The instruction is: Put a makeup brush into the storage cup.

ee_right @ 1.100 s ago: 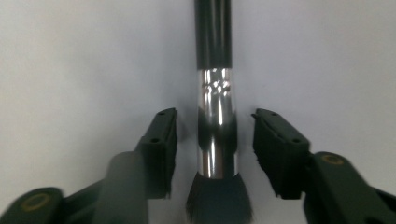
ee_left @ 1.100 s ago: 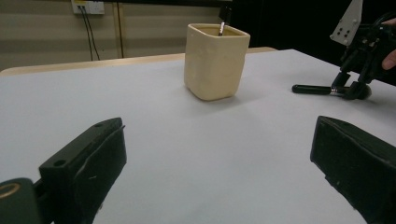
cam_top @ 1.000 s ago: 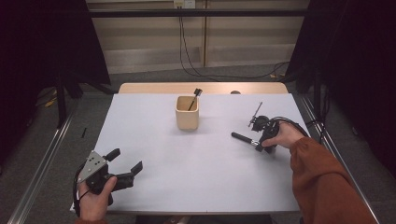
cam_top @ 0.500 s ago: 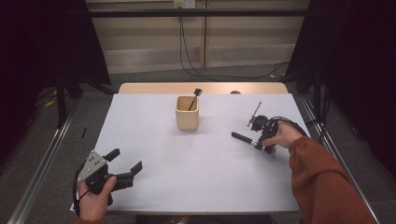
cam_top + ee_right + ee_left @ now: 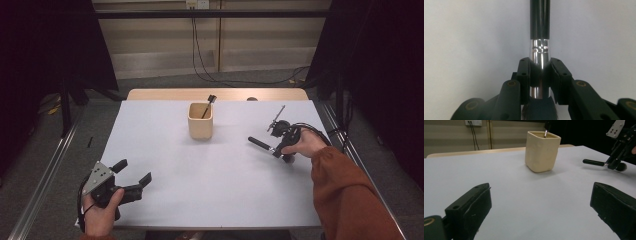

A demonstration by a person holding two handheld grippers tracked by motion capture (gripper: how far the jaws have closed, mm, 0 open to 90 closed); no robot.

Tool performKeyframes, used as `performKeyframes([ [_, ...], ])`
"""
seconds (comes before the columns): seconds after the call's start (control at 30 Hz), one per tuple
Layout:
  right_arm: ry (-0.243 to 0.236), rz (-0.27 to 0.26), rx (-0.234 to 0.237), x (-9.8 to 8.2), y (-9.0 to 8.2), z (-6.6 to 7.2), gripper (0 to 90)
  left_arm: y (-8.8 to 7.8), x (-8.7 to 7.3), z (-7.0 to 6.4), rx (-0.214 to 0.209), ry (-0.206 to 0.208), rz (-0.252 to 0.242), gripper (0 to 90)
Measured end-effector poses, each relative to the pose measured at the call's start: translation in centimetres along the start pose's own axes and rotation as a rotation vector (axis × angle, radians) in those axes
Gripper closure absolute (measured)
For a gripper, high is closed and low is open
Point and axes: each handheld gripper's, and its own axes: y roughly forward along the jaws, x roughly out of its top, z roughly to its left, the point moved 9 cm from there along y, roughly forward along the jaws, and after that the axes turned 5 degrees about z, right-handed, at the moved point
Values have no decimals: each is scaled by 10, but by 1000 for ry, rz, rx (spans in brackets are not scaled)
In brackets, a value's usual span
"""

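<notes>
A brush with a black handle (image 5: pixel 260 144) and a silver collar lies low over the white table (image 5: pixel 210 195) at the right. My right gripper (image 5: pixel 276 150) is shut on it; its jaws have just been closing, and the pads clamp the silver collar (image 5: pixel 539 51), with the handle (image 5: pixel 539 20) pointing away and dark bristles below. A cream square cup (image 5: pixel 200 121) stands at the middle back with another brush (image 5: pixel 208 103) leaning in it. My left gripper (image 5: pixel 132 172) rests open near the front left corner, with nothing between its fingers (image 5: pixel 471 205); ahead of it are the cup (image 5: pixel 542 151) and the held brush (image 5: pixel 594 162).
A thin dark stick (image 5: pixel 277 114) lies just behind my right hand. A wooden strip (image 5: pixel 165 94) runs along the table's far edge. Cables trail over the floor beyond. Bare tabletop stretches between the cup and both grippers.
</notes>
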Motion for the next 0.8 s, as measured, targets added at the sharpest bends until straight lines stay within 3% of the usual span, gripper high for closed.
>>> performKeyframes([
  [0.33,114,-99,-1,-4,-6,-5,716,-2,0,2,9,1,-2,36],
  [0.5,181,-179,-2,-5,-11,-8,716,-2,0,2,10,2,-1,36],
  [0.8,229,-341,-2,0,-18,-4,716,-3,1,3,10,1,-4,38],
])
